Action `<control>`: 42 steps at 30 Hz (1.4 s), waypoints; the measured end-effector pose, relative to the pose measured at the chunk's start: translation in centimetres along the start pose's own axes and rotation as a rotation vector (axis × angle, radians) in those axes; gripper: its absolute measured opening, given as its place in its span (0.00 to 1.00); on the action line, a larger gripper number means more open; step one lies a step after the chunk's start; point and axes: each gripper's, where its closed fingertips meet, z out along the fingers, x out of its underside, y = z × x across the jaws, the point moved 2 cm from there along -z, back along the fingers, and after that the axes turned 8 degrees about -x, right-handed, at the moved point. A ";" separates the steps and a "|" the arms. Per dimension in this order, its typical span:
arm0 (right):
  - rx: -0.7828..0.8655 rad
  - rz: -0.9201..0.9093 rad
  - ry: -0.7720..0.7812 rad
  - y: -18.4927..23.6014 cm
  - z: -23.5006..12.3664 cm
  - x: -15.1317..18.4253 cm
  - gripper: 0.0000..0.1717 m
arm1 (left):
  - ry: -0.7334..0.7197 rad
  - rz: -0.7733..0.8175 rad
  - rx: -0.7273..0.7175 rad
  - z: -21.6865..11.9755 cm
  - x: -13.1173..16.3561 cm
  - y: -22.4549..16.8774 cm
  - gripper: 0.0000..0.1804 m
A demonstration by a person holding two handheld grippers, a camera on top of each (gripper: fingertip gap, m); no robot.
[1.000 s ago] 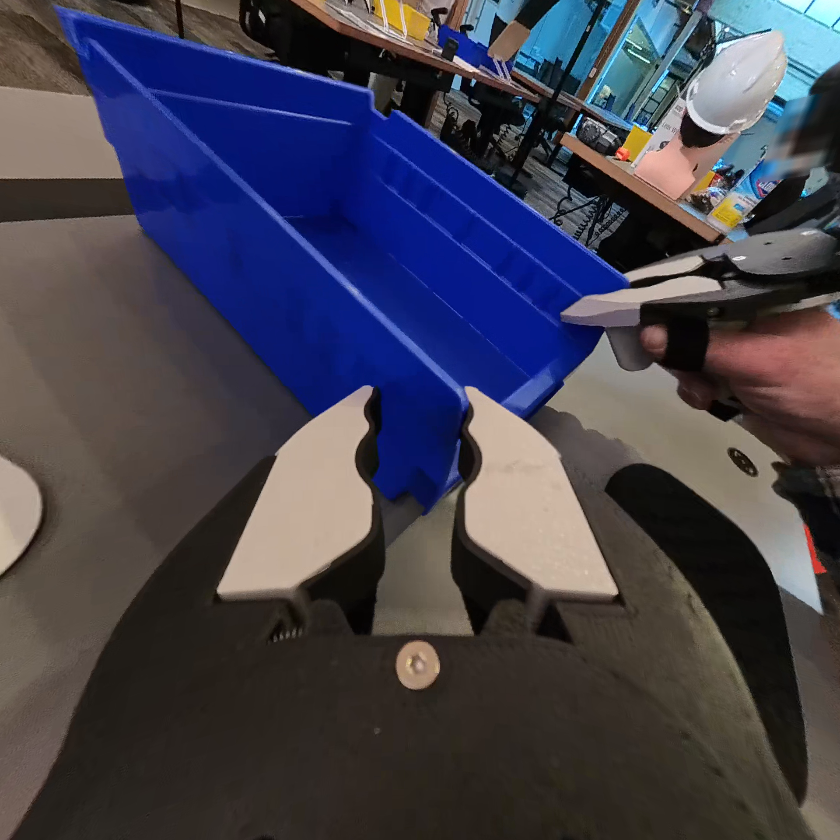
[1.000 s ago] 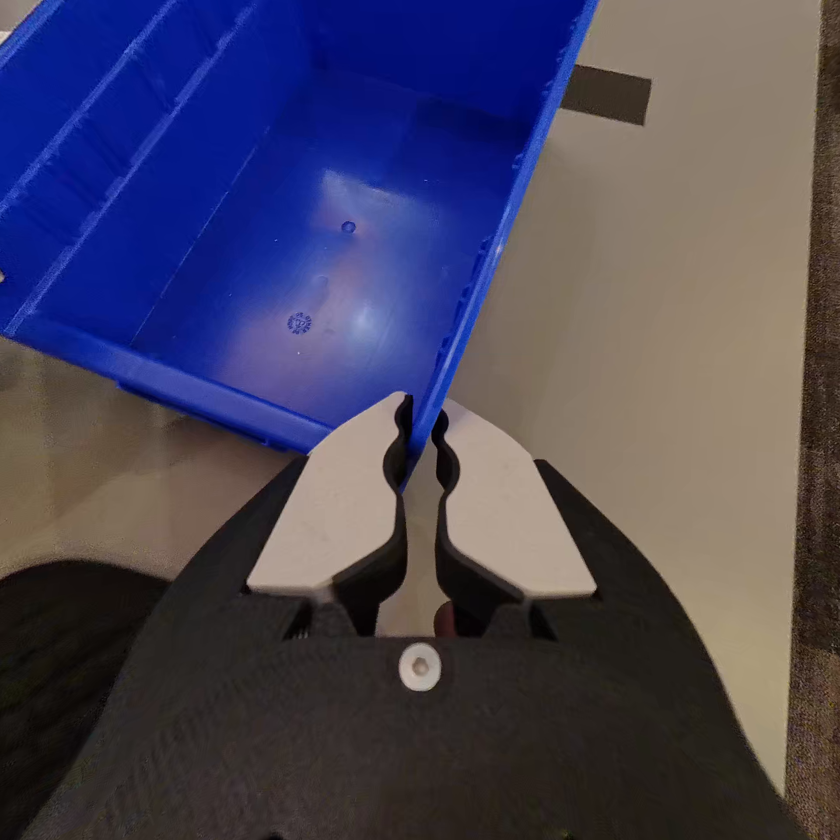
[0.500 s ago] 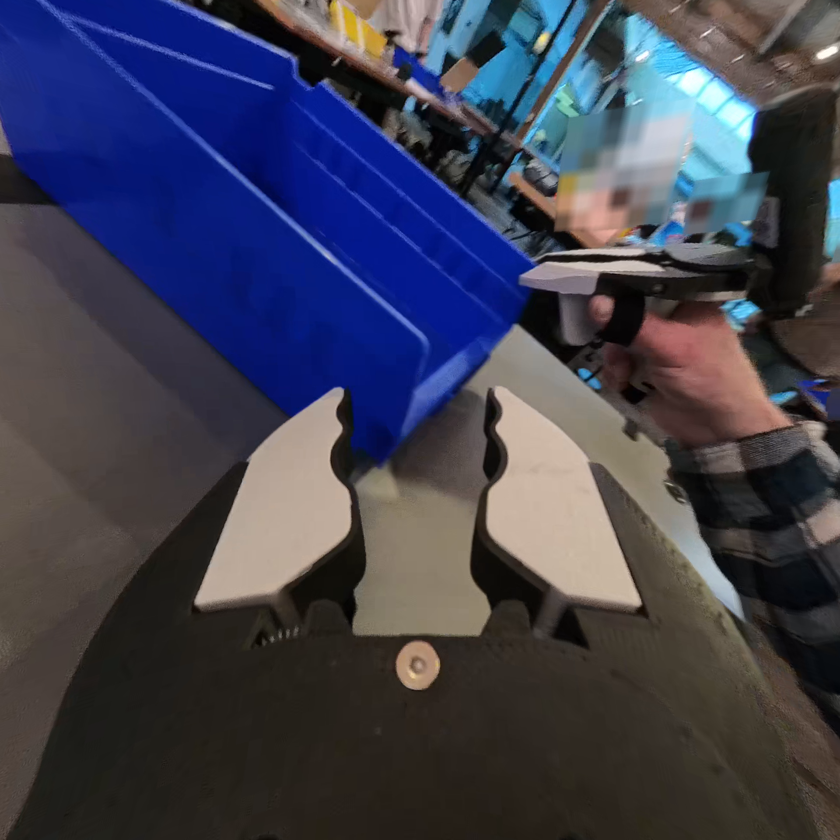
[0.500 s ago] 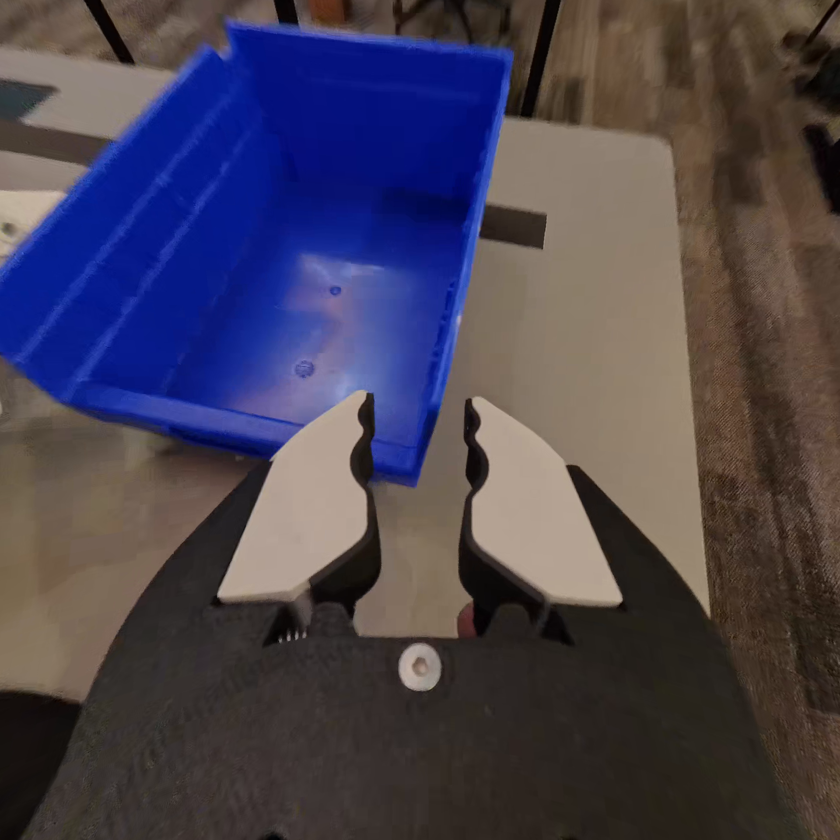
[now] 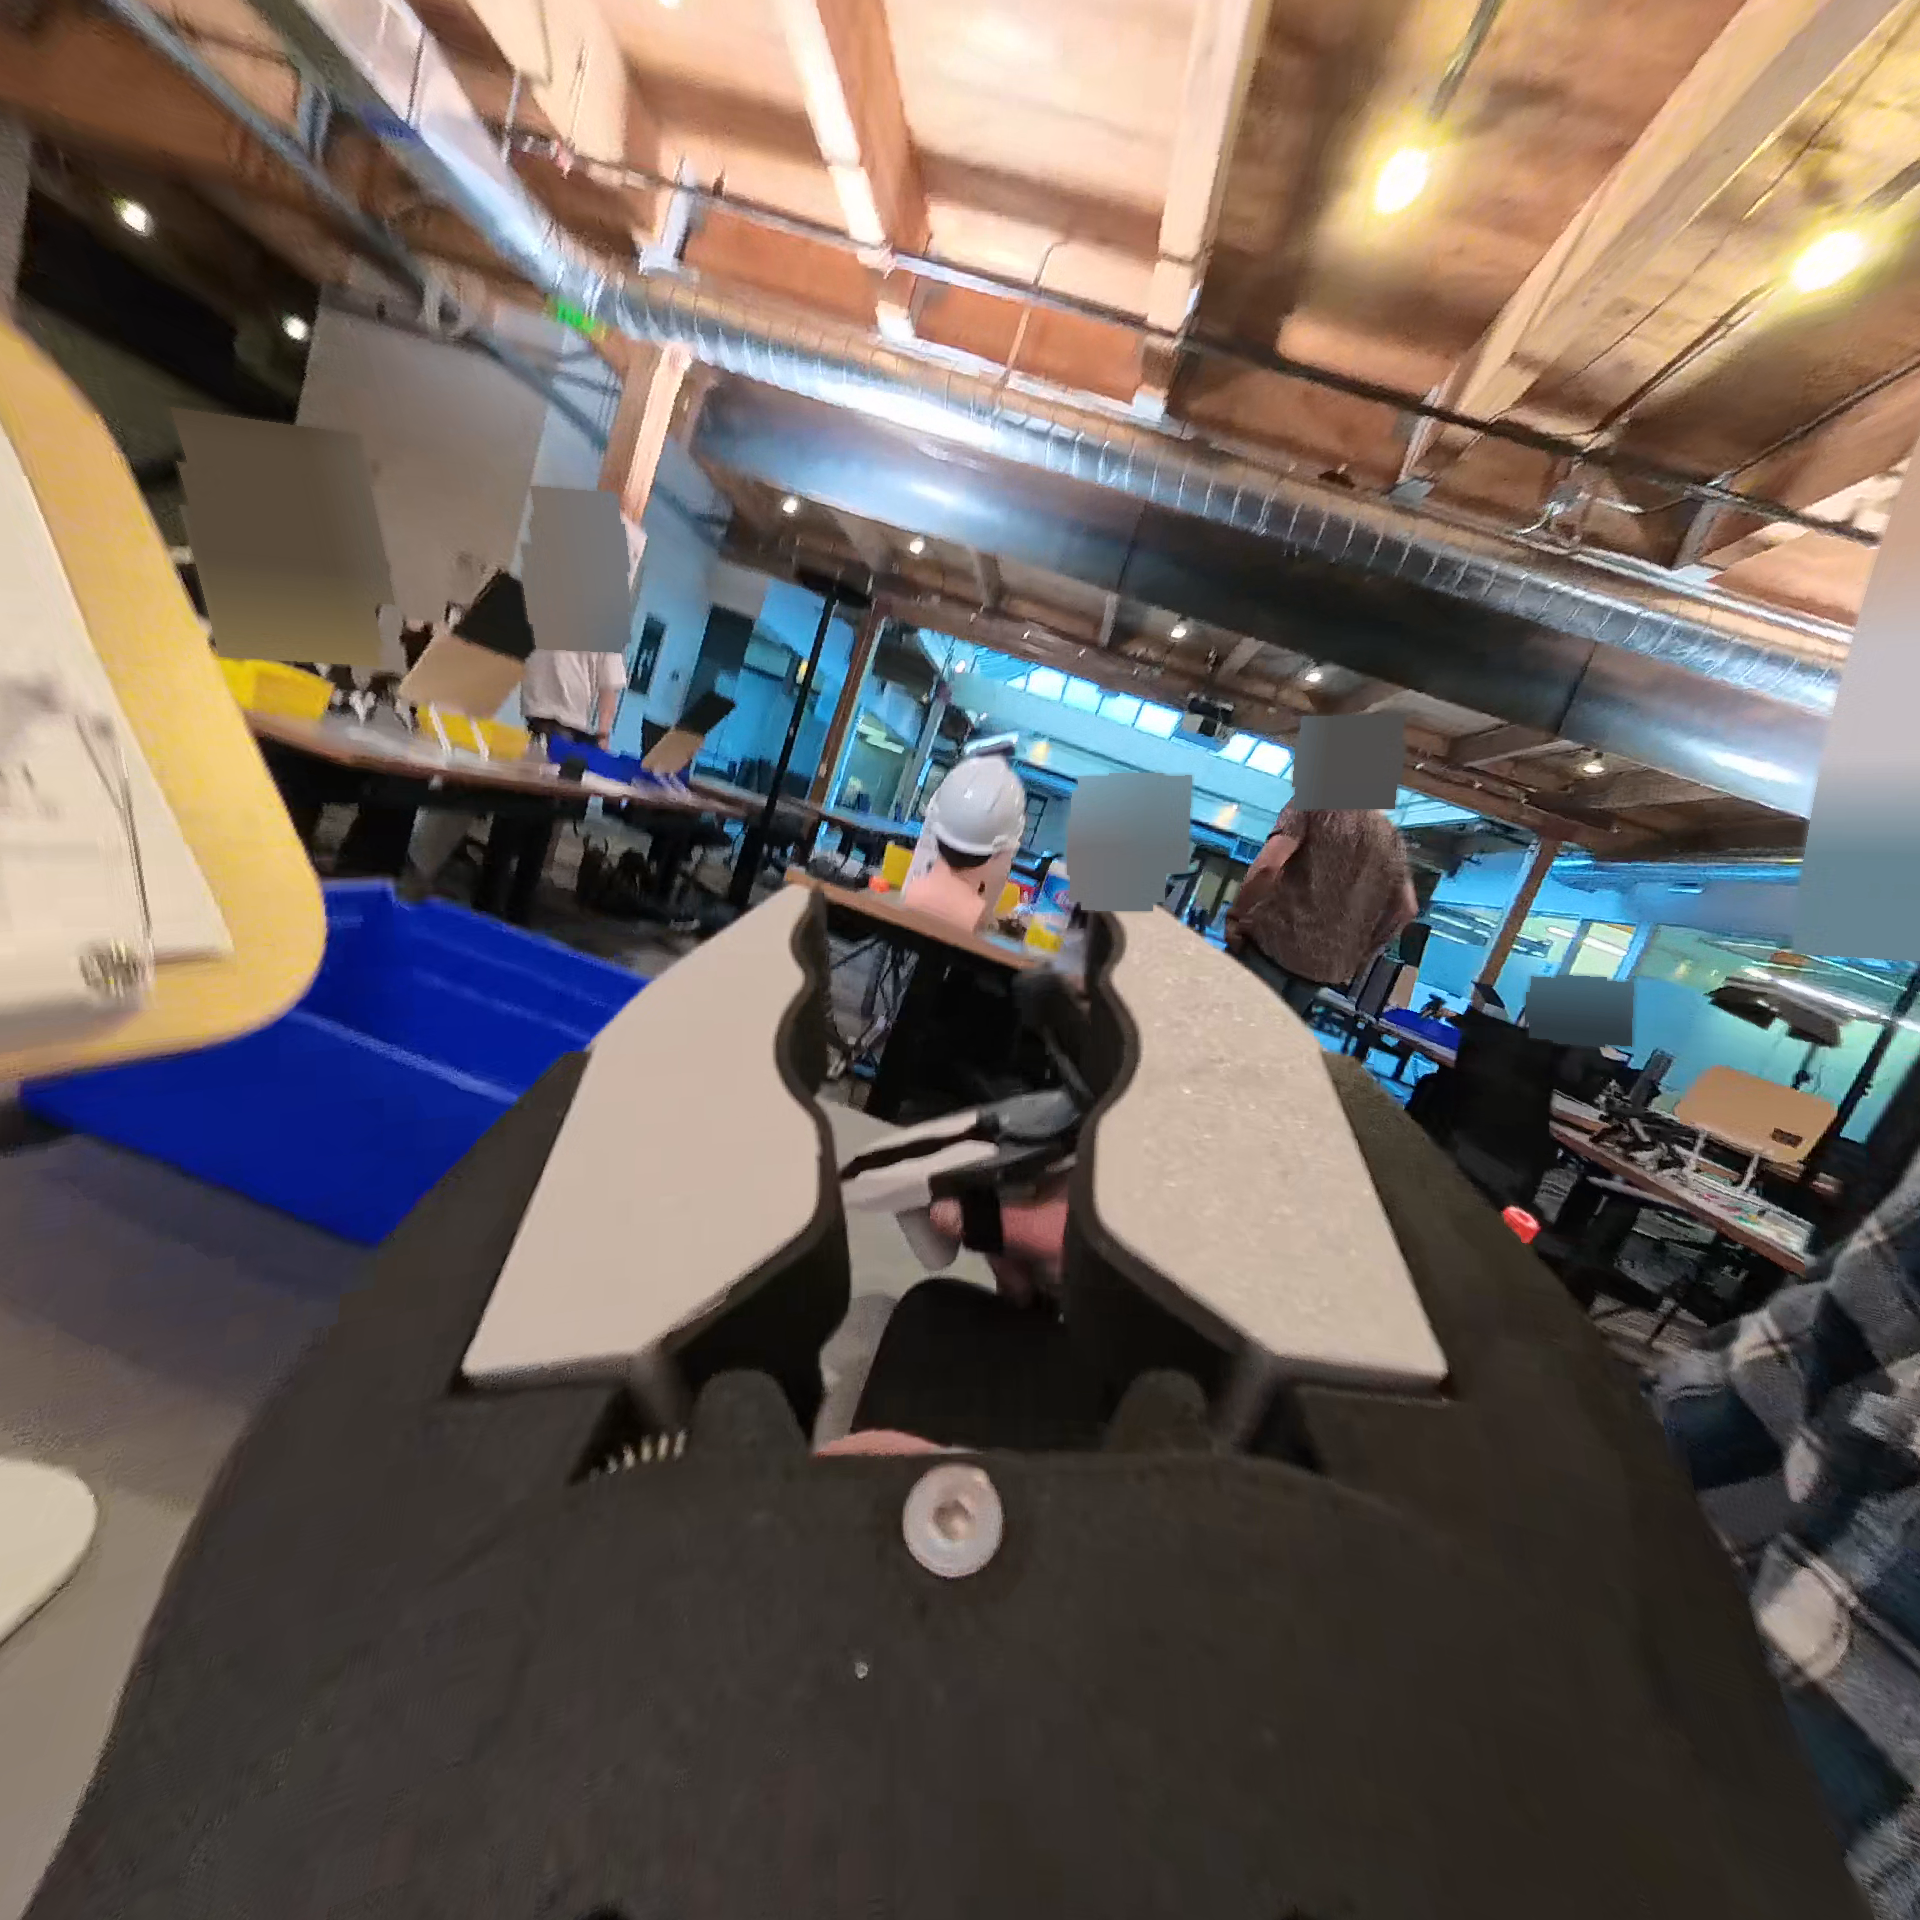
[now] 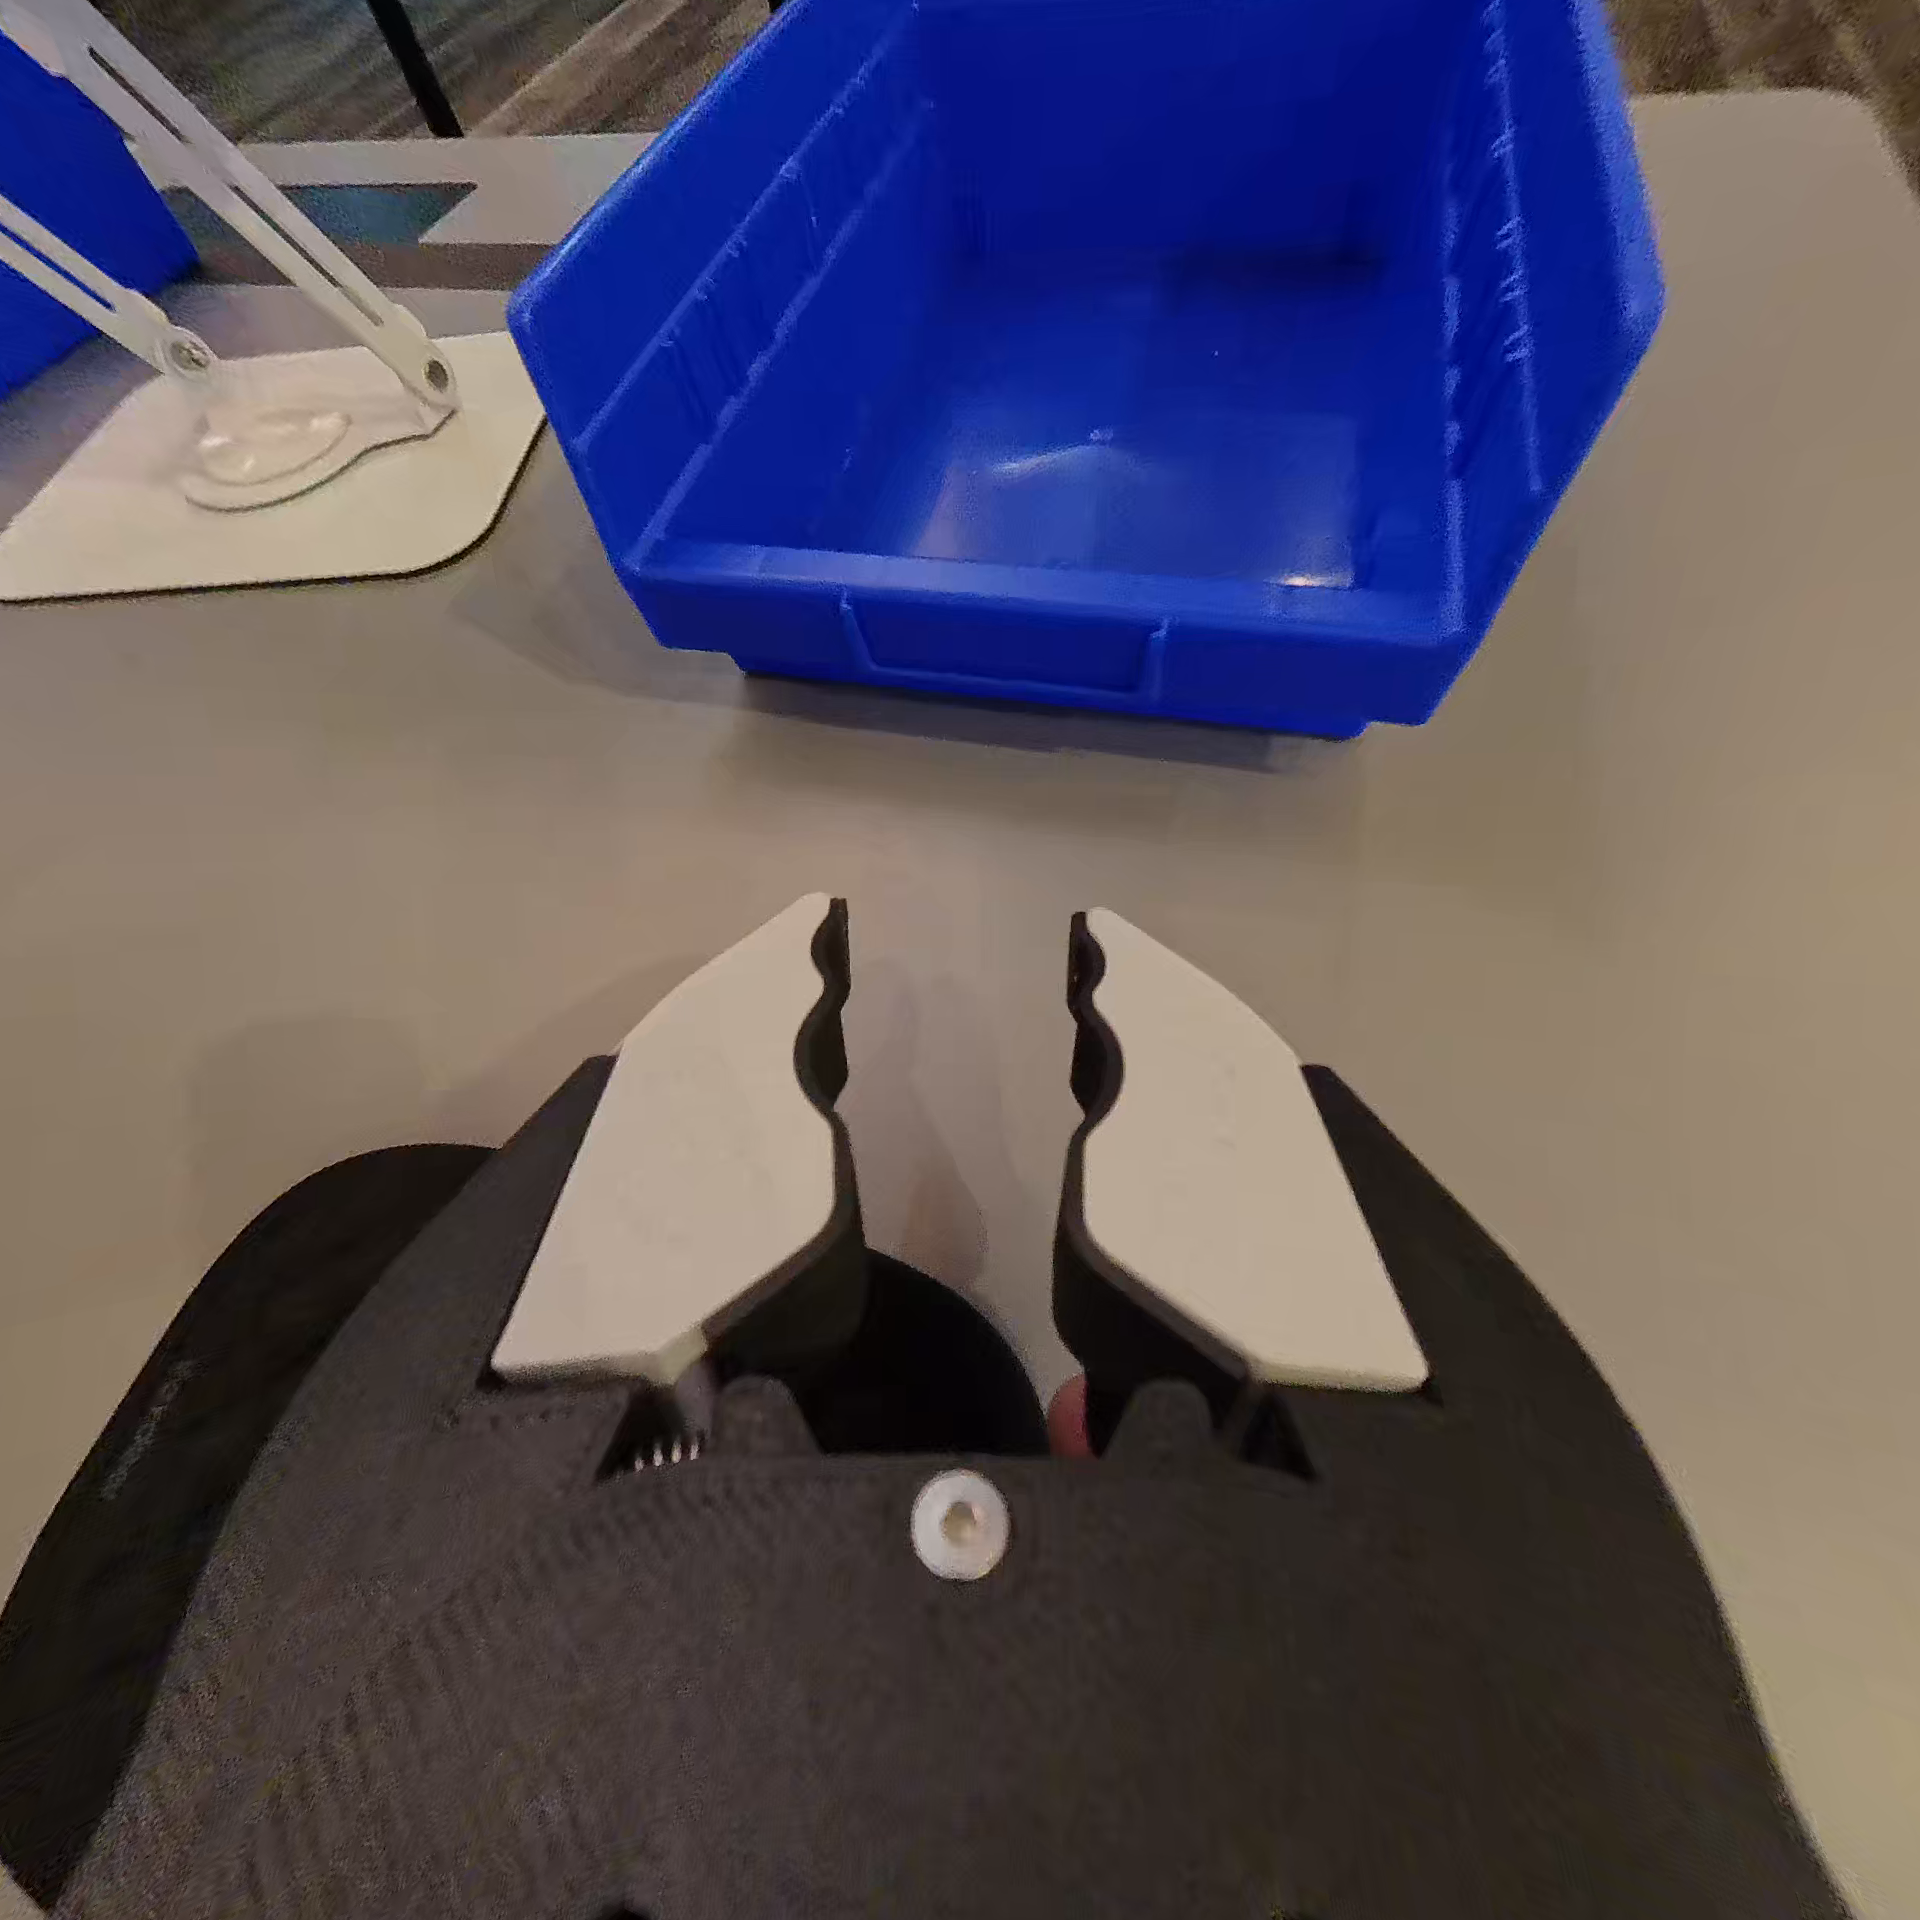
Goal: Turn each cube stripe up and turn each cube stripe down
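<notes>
No cube shows in either view. An empty blue bin [image 6: 1091, 416] stands on the grey table [image 6: 312, 831]; it also shows in the left wrist view [image 5: 343, 1049] at the left. My right gripper [image 6: 958, 920] is open and empty above the bare table, a little short of the bin's front wall. My left gripper [image 5: 956, 925] is open and empty, raised and tilted up toward the room. The right gripper [image 5: 935, 1153] and the hand holding it show through the gap between the left fingers.
A white stand [image 6: 260, 457] with slotted arms sits on a white base left of the bin. A yellow-edged board with papers [image 5: 135, 831] hangs at the left. A plaid sleeve [image 5: 1808, 1455] is at the right. Work tables and people stand far back.
Both grippers let go of the blue bin's walls and opened. The right one pulled back from the bin. The left one swung up and away, now facing the room.
</notes>
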 end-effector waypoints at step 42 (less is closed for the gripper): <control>-0.011 -0.374 0.107 8.4 6.5 -0.9 0.01 | 0.327 0.353 -0.925 -35.5 -5.0 19.5 0.26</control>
